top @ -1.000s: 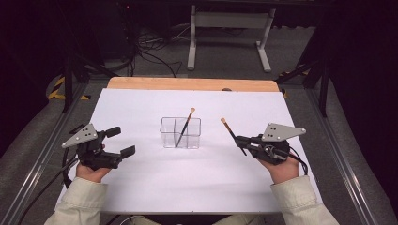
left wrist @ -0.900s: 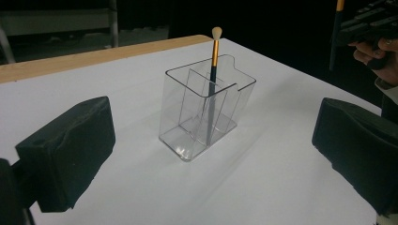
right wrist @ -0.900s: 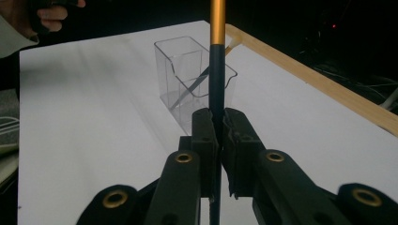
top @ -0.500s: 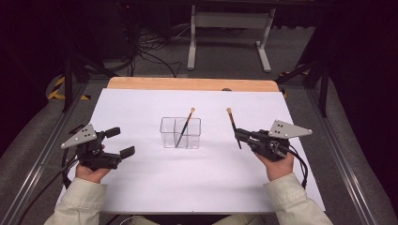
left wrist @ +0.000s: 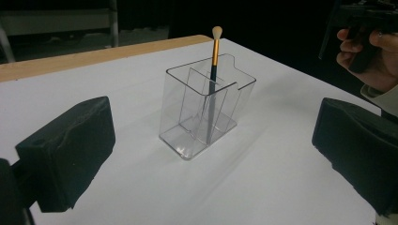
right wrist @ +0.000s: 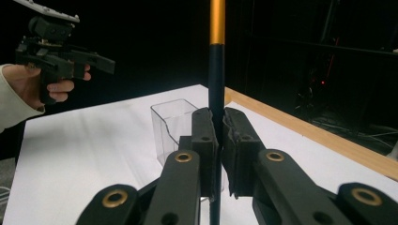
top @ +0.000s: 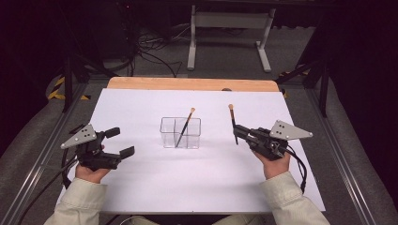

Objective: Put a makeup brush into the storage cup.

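My right tongs [top: 236,132] pinch a thin brush [top: 232,123] by its dark handle, its tip up. My left tongs [top: 118,142] are spread wide and hold nothing. Between them on the white table [top: 197,183] stands a clear box [top: 180,132] with another brush [left wrist: 213,79] inside

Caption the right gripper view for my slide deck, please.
Right gripper clamps a black-and-gold brush upright, clear organizer on the table behind.

looks like a lab / recording rig: white-covered table [top: 141,187] with metal rails [top: 42,159] down both frame edges, cables [top: 150,47] tangled upper left, black curtains all round.
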Action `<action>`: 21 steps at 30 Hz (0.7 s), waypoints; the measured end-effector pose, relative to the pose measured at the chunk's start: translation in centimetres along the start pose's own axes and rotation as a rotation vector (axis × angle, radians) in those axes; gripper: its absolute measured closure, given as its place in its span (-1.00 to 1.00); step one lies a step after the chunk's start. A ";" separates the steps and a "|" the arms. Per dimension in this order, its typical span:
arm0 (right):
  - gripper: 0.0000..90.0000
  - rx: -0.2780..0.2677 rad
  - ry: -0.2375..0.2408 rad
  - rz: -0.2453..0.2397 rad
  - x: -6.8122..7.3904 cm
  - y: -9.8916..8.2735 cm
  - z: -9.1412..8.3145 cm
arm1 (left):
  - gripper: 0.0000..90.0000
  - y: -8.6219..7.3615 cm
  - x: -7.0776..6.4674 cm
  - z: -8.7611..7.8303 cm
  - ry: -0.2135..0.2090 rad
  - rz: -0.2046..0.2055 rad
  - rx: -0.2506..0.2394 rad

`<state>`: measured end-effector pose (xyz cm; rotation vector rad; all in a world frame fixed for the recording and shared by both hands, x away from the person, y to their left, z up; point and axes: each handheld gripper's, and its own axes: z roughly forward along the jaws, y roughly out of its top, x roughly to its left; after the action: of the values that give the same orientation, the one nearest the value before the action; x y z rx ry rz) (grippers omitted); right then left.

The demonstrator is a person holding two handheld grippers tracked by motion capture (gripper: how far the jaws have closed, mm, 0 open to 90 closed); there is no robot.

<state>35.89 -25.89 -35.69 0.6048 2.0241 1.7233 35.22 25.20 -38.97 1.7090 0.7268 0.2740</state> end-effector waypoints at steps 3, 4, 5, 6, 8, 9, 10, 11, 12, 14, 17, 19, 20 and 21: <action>0.86 -0.024 0.002 0.014 -0.2 0.1 0.3 | -0.99 0.0 0.0 0.0 0.001 0.002 0.001; 0.86 -0.031 0.000 0.018 -0.2 0.1 0.4 | -0.99 0.0 0.0 0.0 0.001 0.001 0.002; 0.86 -0.035 0.002 0.019 -0.2 0.1 0.5 | -0.99 -0.1 0.0 0.0 0.003 -0.003 0.003; 0.86 -0.040 0.005 0.020 -0.3 0.2 0.7 | -0.99 -0.1 0.1 0.0 0.002 -0.002 0.005; 0.86 -0.042 0.003 0.019 -0.3 0.2 1.0 | -0.99 -0.2 0.1 -0.1 0.006 -0.005 0.005; 0.86 -0.042 0.006 0.021 -0.3 0.3 1.2 | -0.99 -0.2 0.1 -0.1 0.008 -0.007 0.003; 0.86 -0.040 0.010 0.021 -0.4 0.3 1.4 | -0.99 -0.2 0.1 -0.2 0.008 -0.005 0.005; 0.86 -0.041 0.013 0.024 -0.3 0.4 1.6 | -0.99 -0.3 0.1 -0.2 0.009 -0.005 0.007; 0.86 -0.040 0.017 0.025 -0.4 0.4 1.9 | -0.99 -0.3 0.1 -0.2 0.010 -0.006 0.005; 0.86 -0.043 0.027 0.033 -0.4 0.6 2.5 | -0.99 -0.4 0.0 -0.3 0.010 -0.005 0.008; 0.86 -0.049 0.040 0.029 -0.3 1.0 3.5 | -0.99 -0.6 0.1 -0.6 0.017 -0.010 0.006; 0.86 -0.053 0.047 0.026 -0.2 1.1 3.9 | -0.99 -0.6 0.0 -0.8 0.023 -0.012 0.002; 0.86 -0.059 0.051 0.009 0.0 1.2 4.5 | -0.99 -0.7 0.0 -0.9 0.025 -0.013 0.006; 0.86 -0.060 0.057 0.005 0.1 1.3 4.8 | -0.99 -0.7 0.0 -1.0 0.026 -0.012 0.008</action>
<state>38.66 -21.76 -35.13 0.5479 2.0029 1.8167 34.47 26.07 -39.38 1.7114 0.7577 0.2855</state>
